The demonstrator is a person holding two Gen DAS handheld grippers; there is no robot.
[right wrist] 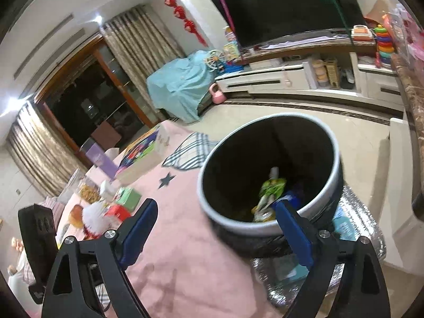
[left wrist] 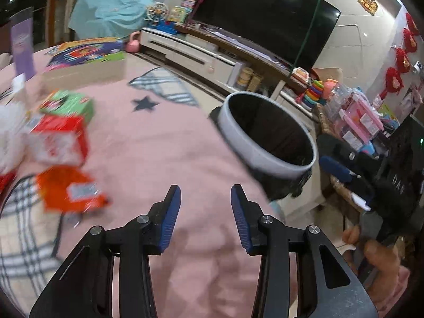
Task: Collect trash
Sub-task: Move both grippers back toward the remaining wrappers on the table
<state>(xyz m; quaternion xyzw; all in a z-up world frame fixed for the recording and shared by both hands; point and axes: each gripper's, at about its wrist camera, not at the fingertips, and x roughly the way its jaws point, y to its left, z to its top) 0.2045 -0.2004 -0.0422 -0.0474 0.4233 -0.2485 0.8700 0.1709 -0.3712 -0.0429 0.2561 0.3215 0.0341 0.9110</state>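
On the pink-covered surface [left wrist: 172, 137]: three cartons, one green [left wrist: 69, 105], one red [left wrist: 59, 139], one orange [left wrist: 70, 189]. One trash bin [right wrist: 267, 228] holds a green pouch [right wrist: 270, 189]. Left gripper [left wrist: 206, 218] and right gripper [right wrist: 216, 234] both stand apart, empty.

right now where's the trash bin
In the right wrist view the trash bin stands at the pink cloth's edge, just ahead of the open right gripper.

Dark TV [right wrist: 286, 8] over white cabinet [right wrist: 267, 83]; curtained night window [right wrist: 79, 100].

A family living room: a large television [right wrist: 286, 8] above a low white media cabinet [right wrist: 304, 79], curtains [right wrist: 143, 45] beside a dark glass door, red festive wall ornaments [left wrist: 400, 61], children's toys such as a stacking-ring tower [right wrist: 383, 45], and a pink star-patterned cover [left wrist: 159, 145]
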